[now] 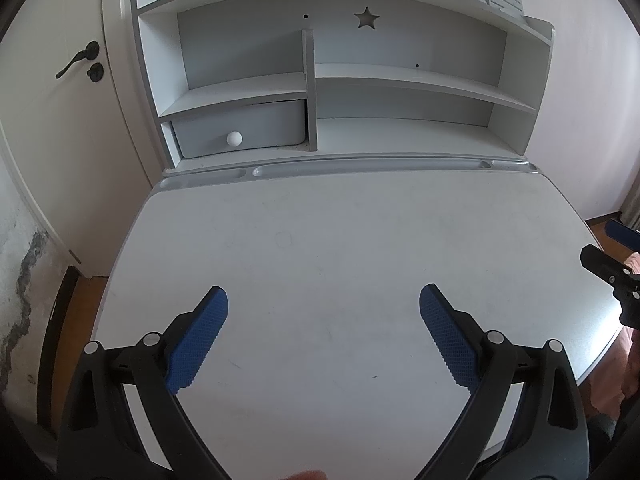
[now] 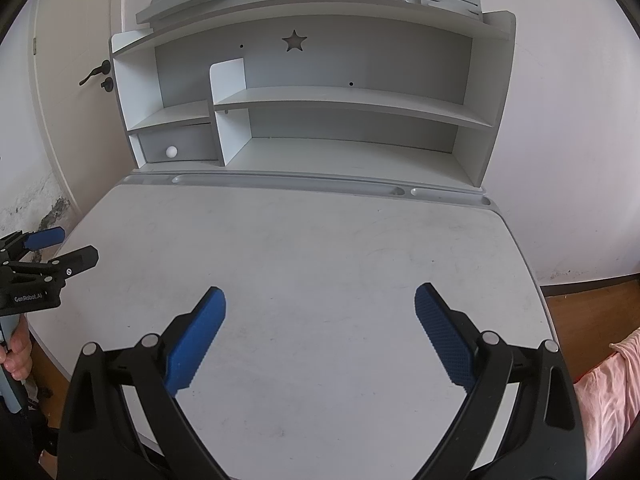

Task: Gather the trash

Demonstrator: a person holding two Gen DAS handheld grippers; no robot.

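My left gripper [image 1: 323, 300] is open and empty, held over the near part of a white desk top [image 1: 340, 232]. My right gripper [image 2: 320, 298] is open and empty over the same desk top [image 2: 320, 240]. The left gripper also shows at the left edge of the right wrist view [image 2: 68, 248], open. The right gripper shows at the right edge of the left wrist view [image 1: 612, 252]. No piece of trash shows on the desk in either view.
A white and grey hutch with shelves [image 1: 400, 80] stands at the desk's back, with a small drawer [image 1: 240, 130] and white knob at lower left. A grooved pen tray [image 1: 360, 168] runs along the back. A door [image 1: 76, 64] is left; wooden floor [image 2: 580, 300] right.
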